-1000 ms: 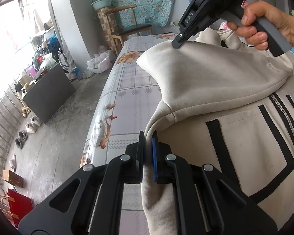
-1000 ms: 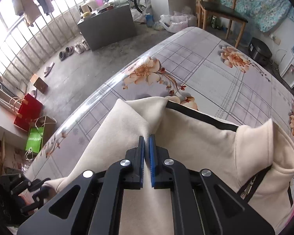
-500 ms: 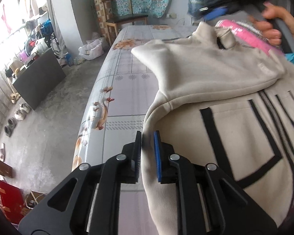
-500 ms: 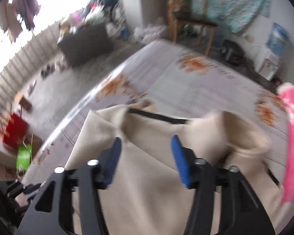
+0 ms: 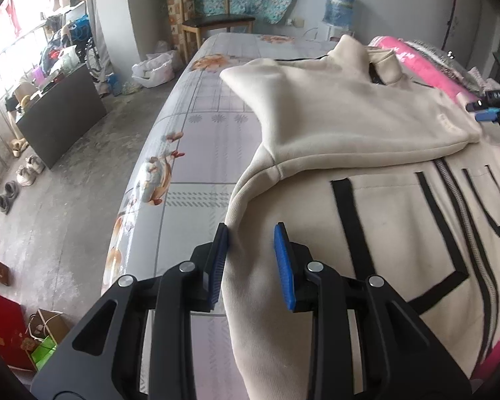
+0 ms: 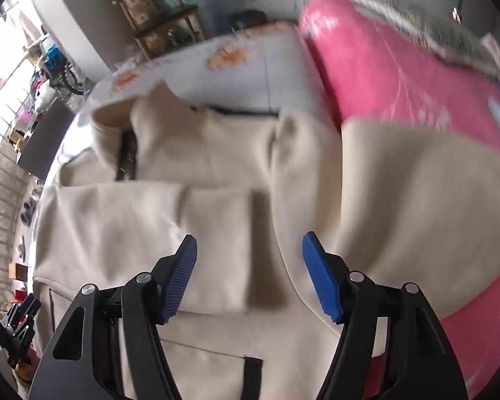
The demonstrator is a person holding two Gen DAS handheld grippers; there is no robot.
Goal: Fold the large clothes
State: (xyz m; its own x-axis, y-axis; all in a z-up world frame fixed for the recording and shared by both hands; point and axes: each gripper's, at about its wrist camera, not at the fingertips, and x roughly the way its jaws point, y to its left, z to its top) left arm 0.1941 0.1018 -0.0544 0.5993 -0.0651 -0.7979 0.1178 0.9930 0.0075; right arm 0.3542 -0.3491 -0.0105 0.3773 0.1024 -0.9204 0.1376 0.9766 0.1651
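Between the parted fingers of my left gripper [image 5: 250, 263] lies the side edge of the cream jacket [image 5: 366, 140], spread on the floral-covered table [image 5: 196, 133] with one sleeve folded across its chest; nothing is pinched. Ahead of my right gripper [image 6: 250, 276], spread wide and holding nothing, sits that folded sleeve [image 6: 170, 230], a pink cloth [image 6: 400, 80] beyond.

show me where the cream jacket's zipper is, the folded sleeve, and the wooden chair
zipper [image 5: 463, 213], left wrist view, silver teeth running down the jacket front.
folded sleeve [image 5: 333, 123], left wrist view, middle of the sleeve laid across the chest.
wooden chair [image 5: 216, 21], left wrist view, its dark seat.
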